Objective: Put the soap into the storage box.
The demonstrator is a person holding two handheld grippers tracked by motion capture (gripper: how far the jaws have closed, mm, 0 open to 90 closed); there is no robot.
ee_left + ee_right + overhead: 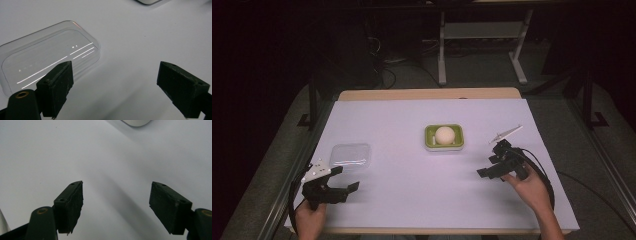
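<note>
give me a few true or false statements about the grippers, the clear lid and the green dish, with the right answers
1. The pale round ball sits in the green rectangular dish. True.
2. The left gripper is shut on the clear plastic lid. False: its jaws stand open and hold nothing; the lid lies flat on the white table cover beside it.
3. The right gripper is open and empty. True.
4. The clear plastic lid covers the green dish. False: it lies apart from the dish, toward the person's left.
5. The green dish stands between the two grippers and farther up the table. True.
</note>
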